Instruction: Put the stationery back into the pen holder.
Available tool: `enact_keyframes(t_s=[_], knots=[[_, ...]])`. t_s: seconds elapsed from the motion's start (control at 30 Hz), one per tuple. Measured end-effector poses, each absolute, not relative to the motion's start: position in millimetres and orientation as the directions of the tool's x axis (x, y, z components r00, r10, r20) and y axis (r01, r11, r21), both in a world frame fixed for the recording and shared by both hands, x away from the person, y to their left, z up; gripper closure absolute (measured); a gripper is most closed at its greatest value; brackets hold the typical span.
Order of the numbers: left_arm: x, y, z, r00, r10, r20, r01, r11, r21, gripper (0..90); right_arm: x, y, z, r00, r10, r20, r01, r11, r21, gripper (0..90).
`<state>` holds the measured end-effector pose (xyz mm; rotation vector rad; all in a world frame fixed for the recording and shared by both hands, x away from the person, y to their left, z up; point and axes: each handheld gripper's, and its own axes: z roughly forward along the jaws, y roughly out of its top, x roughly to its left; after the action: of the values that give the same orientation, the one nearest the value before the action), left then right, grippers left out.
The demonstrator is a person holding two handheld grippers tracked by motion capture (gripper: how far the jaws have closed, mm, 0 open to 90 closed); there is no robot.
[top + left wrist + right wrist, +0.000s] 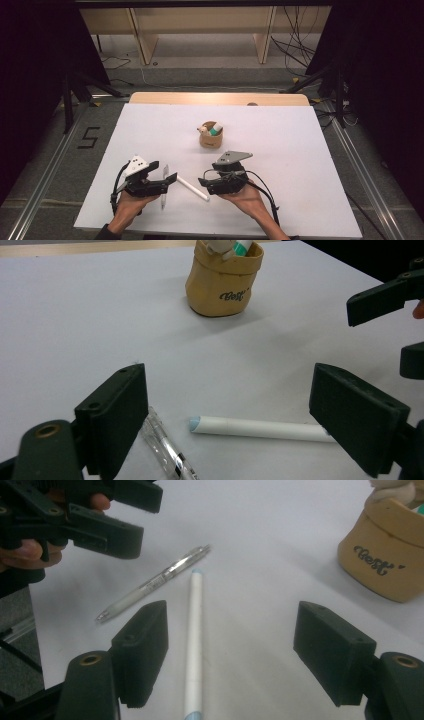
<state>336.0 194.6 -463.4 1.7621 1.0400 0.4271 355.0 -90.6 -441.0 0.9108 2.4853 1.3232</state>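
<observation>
A white pen [192, 188] lies on the white table sheet [280, 150] between my two grippers. A clear pen [163, 186] lies just to its left. My left gripper [164, 171] is open and low over the clear pen's far end; in the left gripper view the clear pen [165, 447] runs beside one jaw and the white pen [260, 429] crosses the gap. My right gripper [204, 182] is open at the white pen's near end. In the right gripper view the white pen [194, 640] lies between the jaws, untouched.
A tan pouch [211, 135] with a green-tipped item and a pale one inside stands behind the grippers at mid-table. The sheet's front edge is close under both hands. Black stands and cables flank the table on the floor.
</observation>
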Motion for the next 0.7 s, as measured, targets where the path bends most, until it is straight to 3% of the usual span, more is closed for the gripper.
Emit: enact_keyframes(t_s=[0.7], knots=[[336, 194, -463, 0.569, 0.804, -0.172, 0.448, -0.128, 0.885, 15.3, 346, -78, -451, -0.822, 0.559, 0.111, 0.434, 0.488, 0.757, 35.1]])
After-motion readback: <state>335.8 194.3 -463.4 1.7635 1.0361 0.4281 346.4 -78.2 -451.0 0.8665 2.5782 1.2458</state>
